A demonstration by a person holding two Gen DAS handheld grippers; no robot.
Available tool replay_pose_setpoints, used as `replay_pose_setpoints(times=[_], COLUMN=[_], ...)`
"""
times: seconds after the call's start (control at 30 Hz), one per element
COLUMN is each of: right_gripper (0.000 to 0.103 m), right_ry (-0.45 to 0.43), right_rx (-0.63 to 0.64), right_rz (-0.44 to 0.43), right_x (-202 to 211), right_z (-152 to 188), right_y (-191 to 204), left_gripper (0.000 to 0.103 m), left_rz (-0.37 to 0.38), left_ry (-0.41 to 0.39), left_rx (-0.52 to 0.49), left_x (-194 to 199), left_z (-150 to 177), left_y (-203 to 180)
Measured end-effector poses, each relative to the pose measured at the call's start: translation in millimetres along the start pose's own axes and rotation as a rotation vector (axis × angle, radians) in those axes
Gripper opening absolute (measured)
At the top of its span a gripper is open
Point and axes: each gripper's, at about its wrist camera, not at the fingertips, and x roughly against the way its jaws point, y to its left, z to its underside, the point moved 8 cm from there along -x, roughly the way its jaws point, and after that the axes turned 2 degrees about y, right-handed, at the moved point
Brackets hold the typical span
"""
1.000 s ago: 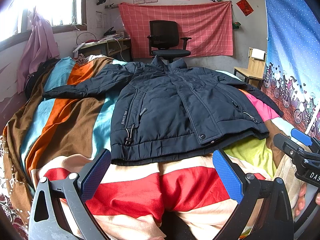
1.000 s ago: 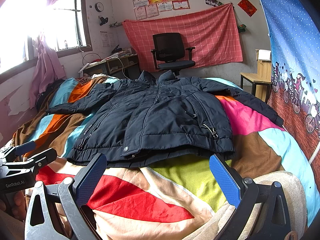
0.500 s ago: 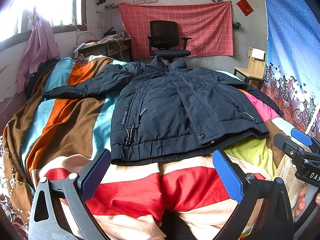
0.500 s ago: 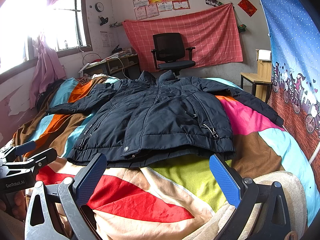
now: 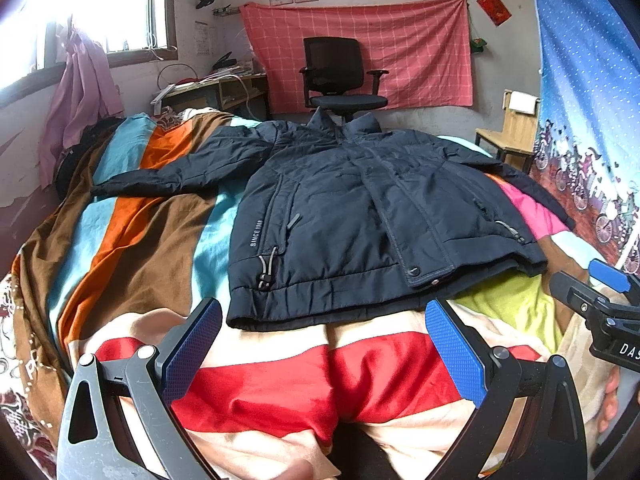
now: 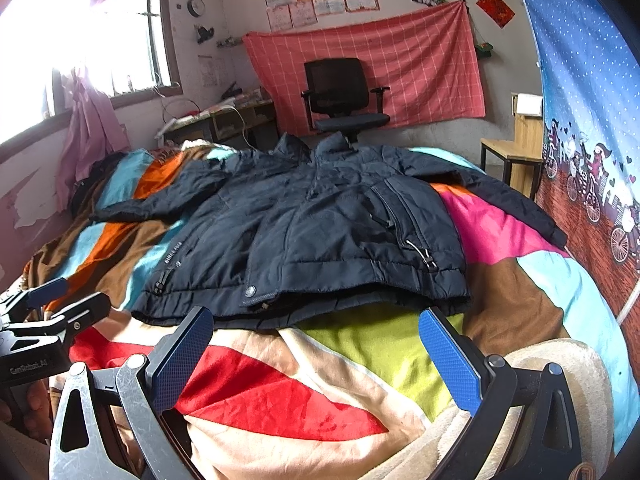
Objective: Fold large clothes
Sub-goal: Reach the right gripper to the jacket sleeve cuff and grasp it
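1. Bedroom; a bed is taking up most of both views, covered by a striped blanket (image 5: 132, 240) in brown, orange, light blue, red, cream, green and pink.
2. The dark navy jacket (image 5: 360, 220) is lying face-up and flat across the middle of the blanket, collar pointing toward the far wall, hem toward the cameras. Both sleeves are spreading outward, one over the orange and brown stripes, the other running over the pink patch toward the bed's edge. Front is closed; a snap is showing near the hem.
3. The left gripper (image 5: 322, 344) is hovering over the red stripe just short of the hem, blue pads spread wide, holding nothing.
4. The right gripper (image 6: 316, 344) is hanging over the green and red patches, close to the hem's other corner, pads likewise wide apart and empty. Neither is touching the jacket.
5. Each gripper is showing at the edge of the other's view, with fingers of a hand visible behind it.
6. Beyond the bed: a black office chair (image 5: 340, 76) is standing before a red checked cloth (image 5: 400, 48) hung on the wall; a cluttered desk (image 5: 216, 92) under the window; a wooden chair (image 5: 508, 132) beside a blue curtain (image 5: 580, 100).
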Motion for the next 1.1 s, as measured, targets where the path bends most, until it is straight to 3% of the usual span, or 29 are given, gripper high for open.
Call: replay_pose_setpoints(times=[0.2, 0.3, 0.67, 0.9, 1.1], right_gripper=[0.103, 0.103, 0.103, 0.103, 0.103], right_ry=[0.102, 0.108, 0.02, -0.025, -0.106], right_rx=[0.019, 0.049, 0.007, -0.108, -0.272], right_rz=[0.084, 0.117, 0.142, 0.181, 0.289], right_x=[-15, -20, -38, -58, -74], right_z=[1, -9, -77, -122, -163], right_y=[-8, -12, -56, -103, -166], left_gripper=[0.1, 0.1, 0.1, 0.1, 0.1], left_rz=[-0.028, -0.033, -0.107, -0.161, -0.1], left_ry=[0.032, 0.047, 0.099, 0.098, 0.08], left_rx=[0.024, 0.037, 0.007, -0.127, -0.244], left_x=[-10, -14, -37, -66, -101], left_z=[-17, -36, -123, -184, -231], left_y=[9, 13, 10, -18, -46])
